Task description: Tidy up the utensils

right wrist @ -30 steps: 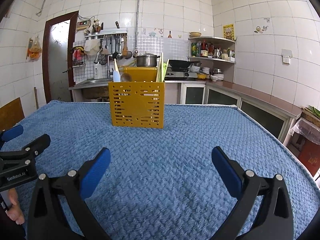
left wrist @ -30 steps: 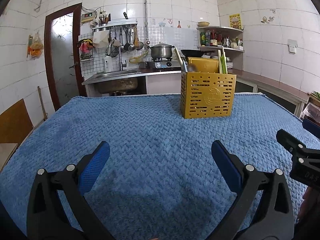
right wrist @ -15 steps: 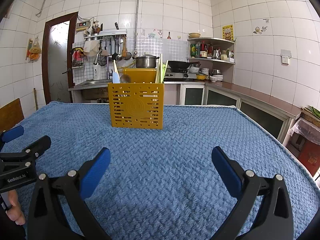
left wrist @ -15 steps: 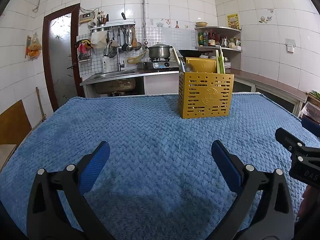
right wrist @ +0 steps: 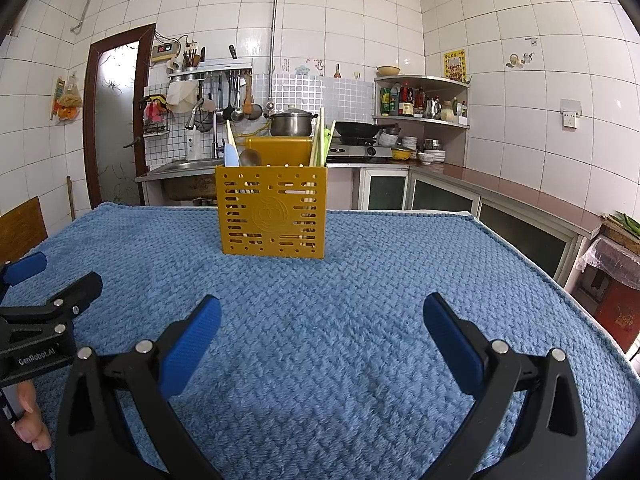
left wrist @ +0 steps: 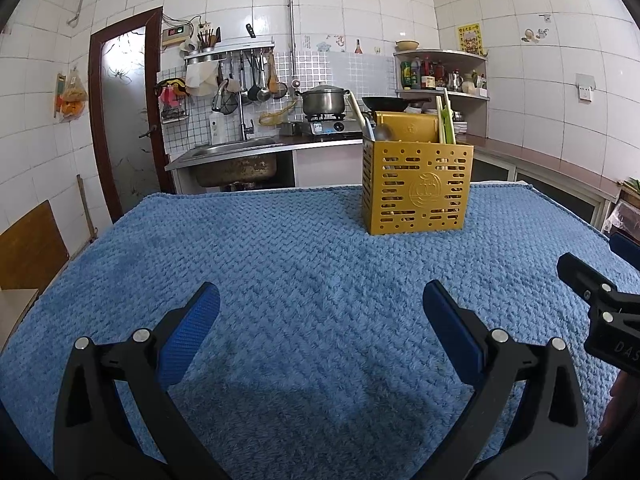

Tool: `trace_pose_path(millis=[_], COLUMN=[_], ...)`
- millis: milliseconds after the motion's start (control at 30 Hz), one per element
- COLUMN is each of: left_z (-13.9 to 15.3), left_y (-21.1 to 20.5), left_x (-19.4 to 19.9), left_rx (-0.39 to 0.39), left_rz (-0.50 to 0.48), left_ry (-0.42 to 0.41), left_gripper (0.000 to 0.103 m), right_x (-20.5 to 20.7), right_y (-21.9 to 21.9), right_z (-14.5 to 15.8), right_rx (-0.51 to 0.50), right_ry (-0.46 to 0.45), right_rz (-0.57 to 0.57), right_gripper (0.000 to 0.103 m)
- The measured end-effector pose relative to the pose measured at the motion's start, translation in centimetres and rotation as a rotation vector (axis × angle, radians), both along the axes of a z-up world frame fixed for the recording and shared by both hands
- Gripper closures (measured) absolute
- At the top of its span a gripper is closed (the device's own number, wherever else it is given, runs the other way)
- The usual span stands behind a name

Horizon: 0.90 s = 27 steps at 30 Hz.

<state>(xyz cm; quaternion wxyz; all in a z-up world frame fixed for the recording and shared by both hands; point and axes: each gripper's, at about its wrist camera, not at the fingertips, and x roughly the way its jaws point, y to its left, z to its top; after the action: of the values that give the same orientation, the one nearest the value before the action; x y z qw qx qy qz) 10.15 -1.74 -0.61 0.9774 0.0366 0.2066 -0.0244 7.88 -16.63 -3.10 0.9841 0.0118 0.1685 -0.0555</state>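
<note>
Both claws empty, jaws spread wide, nothing between the blue pads. Left claw and right claw hover low over the blue woven cloth that covers the tabletop.

The perforated yellow plastic utensil caddy stands upright well ahead of both claws: ahead and right of the left claw, ahead and slightly left of the right one. Inside it: pale chopsticks, a metal spoon, a pale blue spatula-like utensil, and a green piece at its right edge; exact compartments cannot be told.

Change over the last second: the caddy sits marginally lower and more central in both views, so both claws have tilted or drifted a little. No grasp, no contact.

Cloth near the claws shows no loose utensils. Judgement: the sorting looks finished or nearly so, with the claws idling at a rest pose.
</note>
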Motion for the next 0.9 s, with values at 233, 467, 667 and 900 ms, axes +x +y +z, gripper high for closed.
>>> trace_pose_path(millis=[233, 467, 667, 900], left_z=[-0.01, -0.01, 0.01, 0.02], left_y=[-0.02, -0.03, -0.01, -0.13], left_x=[-0.03, -0.01, -0.02, -0.15], left_rx=[0.0, -0.001, -0.001, 0.0], left_rz=[0.0, 0.001, 0.003, 0.008], left_ry=[0.0, 0.001, 0.0, 0.0], left_gripper=[0.005, 0.005, 0.005, 0.005], right_x=[-0.01, 0.01, -0.04, -0.02], right_y=[0.0, 0.01, 0.04, 0.06], right_z=[-0.01, 0.0, 0.0, 0.01], right_rx=[-0.001, -0.001, -0.002, -0.002], right_ry=[0.0, 0.0, 0.001, 0.001], right_rz=[0.0, 0.0, 0.001, 0.001], right_gripper=[0.004, 0.004, 0.004, 0.004])
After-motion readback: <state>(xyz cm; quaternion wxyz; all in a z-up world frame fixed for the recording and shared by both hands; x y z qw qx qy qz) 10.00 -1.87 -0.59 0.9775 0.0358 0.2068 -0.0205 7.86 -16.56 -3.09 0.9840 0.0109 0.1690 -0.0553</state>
